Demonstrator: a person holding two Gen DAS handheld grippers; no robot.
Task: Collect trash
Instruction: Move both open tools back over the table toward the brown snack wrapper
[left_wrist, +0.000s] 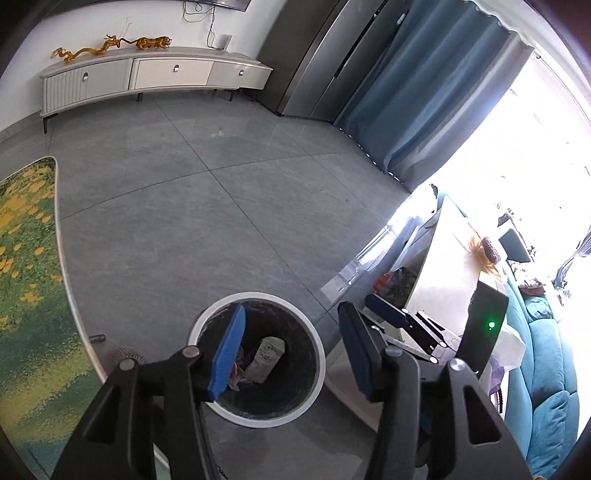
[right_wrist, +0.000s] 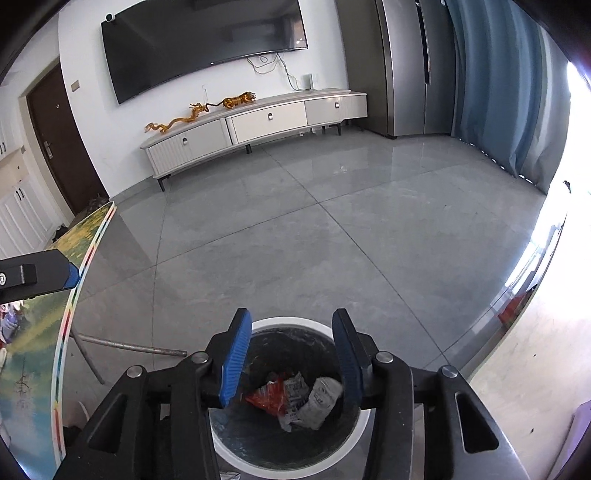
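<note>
Trash (right_wrist: 303, 400) lies in bin (right_wrist: 236, 456) below both grippers: left gripper (left_wrist: 291, 354) and right gripper (right_wrist: 291, 360) spread, empty.

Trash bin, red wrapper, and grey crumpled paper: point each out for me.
Trash bin (right_wrist: 236, 448): right wrist view, on its white rim at lower left.
Red wrapper (right_wrist: 267, 398): right wrist view, middle of the wrapper inside the bin.
Grey crumpled paper (left_wrist: 266, 356): left wrist view, centre of the wad.

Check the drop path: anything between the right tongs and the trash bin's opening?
Nothing visible. The right tongs stand open and empty above the lidless trash bin; crumpled wrappers already lie inside.
</note>
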